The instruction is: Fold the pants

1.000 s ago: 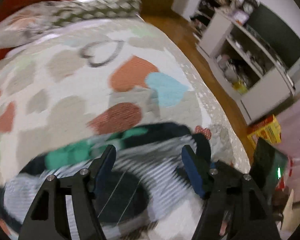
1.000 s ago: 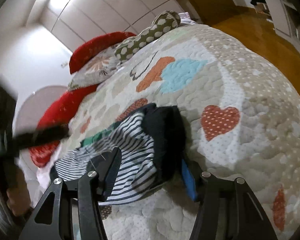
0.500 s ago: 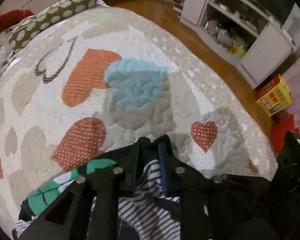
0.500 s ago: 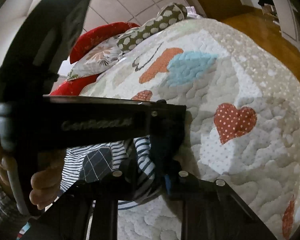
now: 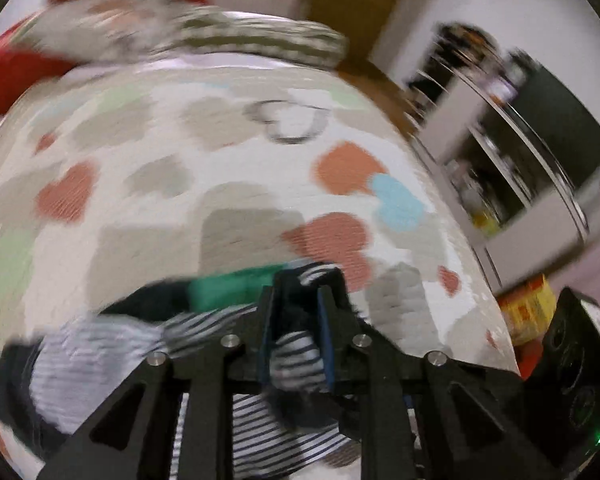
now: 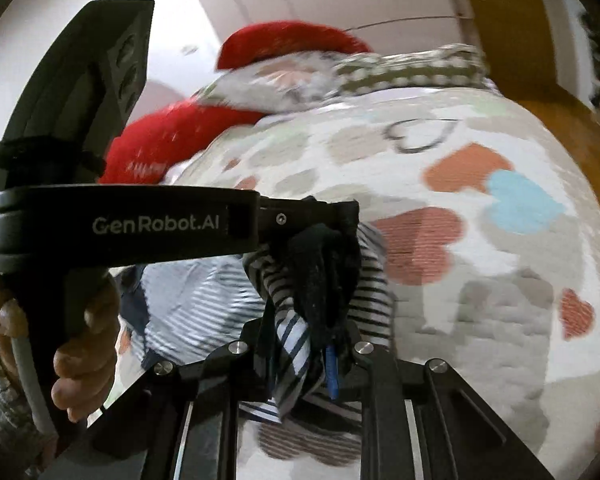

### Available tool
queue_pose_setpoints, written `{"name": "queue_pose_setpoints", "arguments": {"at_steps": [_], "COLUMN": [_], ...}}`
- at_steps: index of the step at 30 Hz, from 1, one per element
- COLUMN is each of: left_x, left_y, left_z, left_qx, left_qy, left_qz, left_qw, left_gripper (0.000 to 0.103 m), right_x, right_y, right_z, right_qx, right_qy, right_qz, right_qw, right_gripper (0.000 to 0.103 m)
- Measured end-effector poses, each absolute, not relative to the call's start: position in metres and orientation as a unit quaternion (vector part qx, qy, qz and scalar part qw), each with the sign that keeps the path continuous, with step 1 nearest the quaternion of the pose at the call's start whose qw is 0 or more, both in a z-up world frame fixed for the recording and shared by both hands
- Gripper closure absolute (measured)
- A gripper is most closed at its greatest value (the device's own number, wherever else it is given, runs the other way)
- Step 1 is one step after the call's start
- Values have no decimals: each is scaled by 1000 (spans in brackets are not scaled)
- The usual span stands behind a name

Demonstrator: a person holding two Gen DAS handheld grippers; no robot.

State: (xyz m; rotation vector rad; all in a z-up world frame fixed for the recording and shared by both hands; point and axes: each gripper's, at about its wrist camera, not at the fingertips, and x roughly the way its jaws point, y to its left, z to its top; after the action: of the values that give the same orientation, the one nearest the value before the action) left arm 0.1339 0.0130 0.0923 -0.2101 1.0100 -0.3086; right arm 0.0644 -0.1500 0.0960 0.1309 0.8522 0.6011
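Pants (image 5: 228, 322): white with dark navy stripes, navy panels, one green patch on the side toward the pillows (image 5: 204, 36). They're lying crumpled on the heart-print quilt (image 5: 148, 184), at the end far from the pillows and near the quilt's right edge. One bunched navy-and-striped edge is lifting off the quilt; the rest is trailing down onto it. Frames are motion-blurred, so I'm probably reading that edge as the waistband.

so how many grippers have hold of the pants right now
2: the left gripper and the right gripper pinch the striped pants near one edge, close together.
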Motion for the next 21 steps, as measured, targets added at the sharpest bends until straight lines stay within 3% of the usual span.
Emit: {"name": "queue_pose_setpoints", "arguments": {"at_steps": [2,3,7,9,15,18,21], "left_x": [124,117,74,51,35,30,21], "left_y": [44,56,109,133,158,159,162], "left_z": [84,82,84,82,50,40,39], "left_qx": [-131,-144,-204,-244,-268,-264,-270], "left_qy": [485,484,455,436,449,448,439], "left_qz": [-122,-112,-63,-42,-9,5,6], "left_qw": [856,856,864,865,852,854,857], "left_gripper": [82,78,52,51,52,58,58], "right_x": [65,64,56,48,39,48,64], "right_y": [-126,-111,-84,-82,-95,-94,-87], "right_z": [87,81,71,80,119,123,111], "right_qx": [35,15,-8,-1,13,-14,-13], "right_qy": [417,423,435,428,409,413,434], "right_qz": [295,293,315,333,334,286,267], "right_qw": [859,857,844,840,849,864,860], "right_gripper": [78,71,59,53,53,66,68]}}
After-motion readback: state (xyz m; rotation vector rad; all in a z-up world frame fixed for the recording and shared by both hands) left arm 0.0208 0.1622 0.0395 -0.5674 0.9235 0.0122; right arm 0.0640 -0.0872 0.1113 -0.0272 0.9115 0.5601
